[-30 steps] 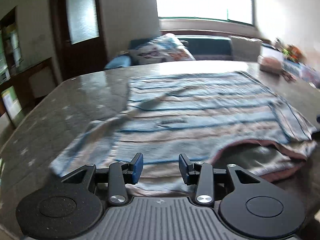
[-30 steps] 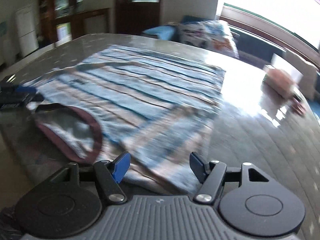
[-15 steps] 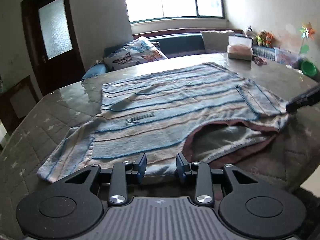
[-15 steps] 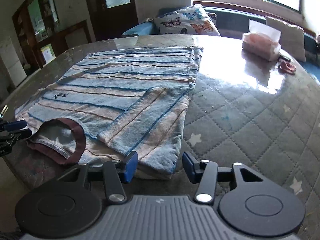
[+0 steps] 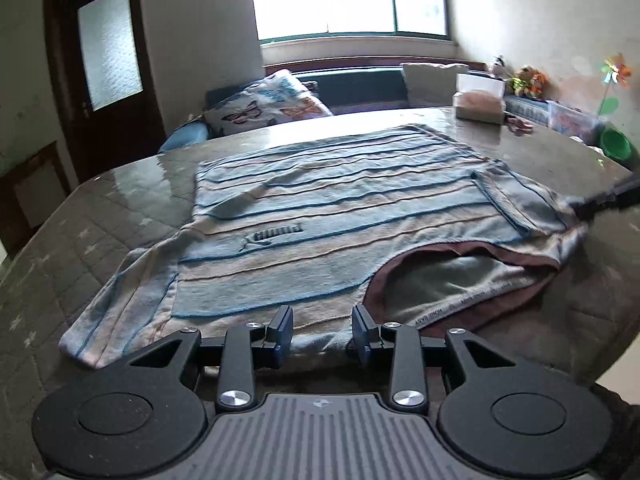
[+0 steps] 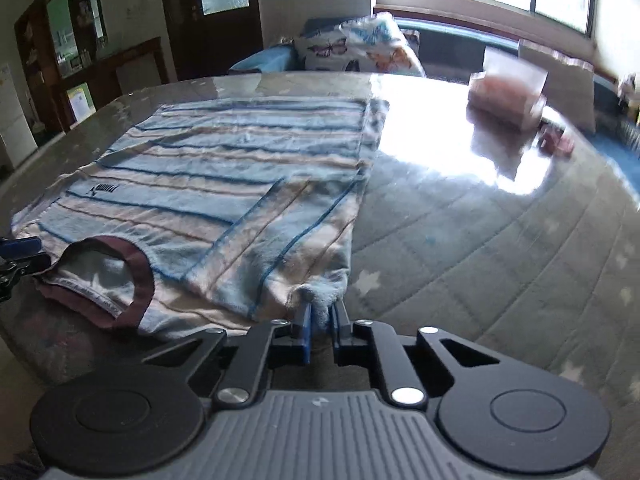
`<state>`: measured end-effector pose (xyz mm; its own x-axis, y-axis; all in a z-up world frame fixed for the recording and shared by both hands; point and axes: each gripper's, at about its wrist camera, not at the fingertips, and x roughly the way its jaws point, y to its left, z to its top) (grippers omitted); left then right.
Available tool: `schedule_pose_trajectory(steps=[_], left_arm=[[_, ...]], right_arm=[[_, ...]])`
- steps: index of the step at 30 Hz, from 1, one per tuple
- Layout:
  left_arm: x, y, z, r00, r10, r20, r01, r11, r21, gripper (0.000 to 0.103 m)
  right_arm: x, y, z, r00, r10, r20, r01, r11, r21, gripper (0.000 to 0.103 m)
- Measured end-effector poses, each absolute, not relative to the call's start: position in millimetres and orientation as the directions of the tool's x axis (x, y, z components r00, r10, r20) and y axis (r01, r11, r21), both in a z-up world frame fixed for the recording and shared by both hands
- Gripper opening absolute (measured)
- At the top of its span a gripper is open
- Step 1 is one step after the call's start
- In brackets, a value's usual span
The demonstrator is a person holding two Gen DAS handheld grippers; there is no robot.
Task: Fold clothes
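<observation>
You are starting a fold: the striped shirt is lying flat on the quilted table, collar toward the near edge, one sleeve already folded in. Your right gripper is tilting down and closing on the shirt's near shoulder corner, cloth bunched between its pads. Your left gripper is hovering narrowly open over the near hem, gripping nothing. Next, it probably needs to pinch there.
</observation>
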<state>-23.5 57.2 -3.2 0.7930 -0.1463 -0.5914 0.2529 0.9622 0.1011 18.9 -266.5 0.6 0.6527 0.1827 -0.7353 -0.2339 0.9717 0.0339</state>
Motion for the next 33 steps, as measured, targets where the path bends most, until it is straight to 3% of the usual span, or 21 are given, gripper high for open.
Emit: schedule_pose_trajectory(steps=[9, 14, 18, 23, 33], left_arm=[[-35.0, 58.9, -0.3, 0.786, -0.173, -0.593, 0.278, 0.956, 0.09, 0.038], [-39.1, 79.1, 8.4, 0.804, -0.128, -0.58, 0.205, 0.976, 0.068, 0.043], [-38.9, 103.4, 11.8, 0.812, -0.04, -0.582, 0.094, 0.994, 0.063, 0.043], [-31.3, 140.7, 12.2, 0.791, 0.085, -0.606, -0.079, 0.996, 0.037, 0.043], [-12.9, 196.1, 5.5, 0.724, 0.186, -0.665, -0.289, 0.956, -0.048, 0.046]], right_arm=[[24.3, -269.2, -3.5, 0.654, 0.11, -0.749, -0.201, 0.979, -0.032, 0.008], [23.9, -255.2, 16.2, 0.69, 0.129, -0.712, -0.253, 0.965, -0.07, 0.013], [30.6, -222.3, 27.3, 0.685, 0.24, -0.688, -0.376, 0.925, -0.051, 0.029], [44.8, -165.7, 27.2, 0.618, 0.386, -0.684, -0.544, 0.839, -0.018, 0.038], [54.7, -54.2, 14.3, 0.463, 0.541, -0.703, -0.756, 0.654, 0.006, 0.046]])
